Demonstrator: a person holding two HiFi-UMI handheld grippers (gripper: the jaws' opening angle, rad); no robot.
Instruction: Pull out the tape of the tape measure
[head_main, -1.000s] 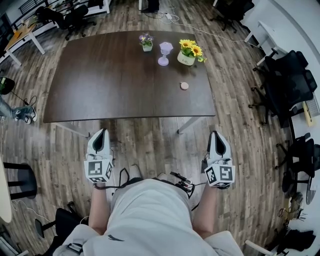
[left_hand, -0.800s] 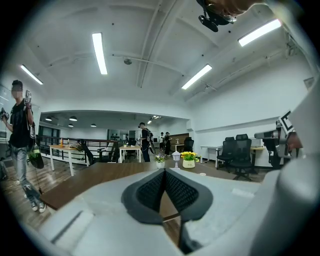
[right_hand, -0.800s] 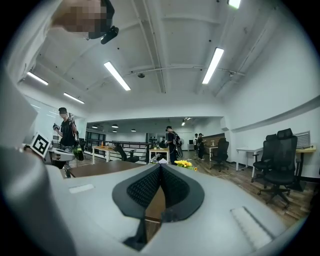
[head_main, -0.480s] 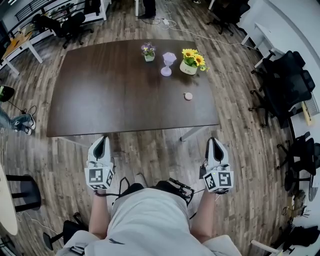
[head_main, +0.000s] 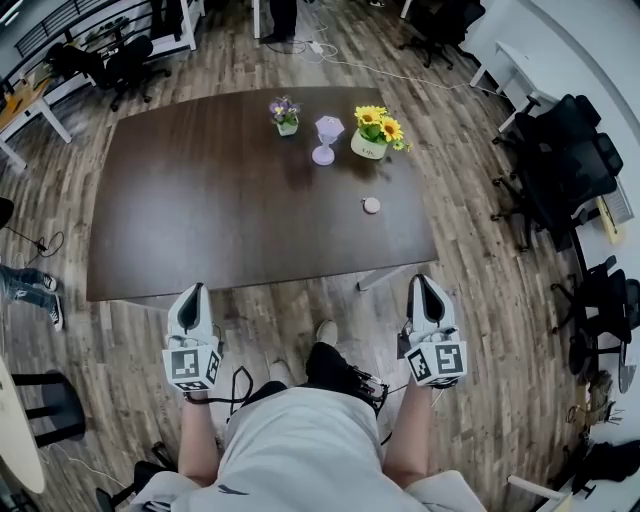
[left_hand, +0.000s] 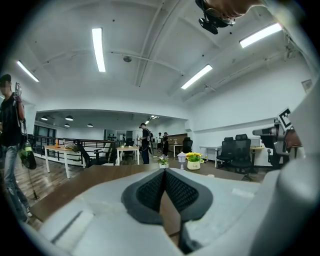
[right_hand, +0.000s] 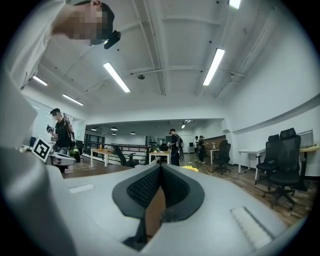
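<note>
A small round pale tape measure lies on the dark brown table, toward its right side, just in front of the yellow flowers. My left gripper hovers over the floor just short of the table's near edge, on the left, its jaws shut with nothing between them. At the same near edge, further right, my right gripper is shut and empty too. Both point level toward the table. In the left gripper view the black pads meet; the right gripper view shows the pads together.
At the table's far side stand a pot of yellow flowers, a small pot of purple flowers and a pale purple goblet-shaped object. Black office chairs crowd the right. People stand at desks beyond.
I have stepped toward the table: its near edge has come closer to both grippers. Both grippers stay shut and side by side.
</note>
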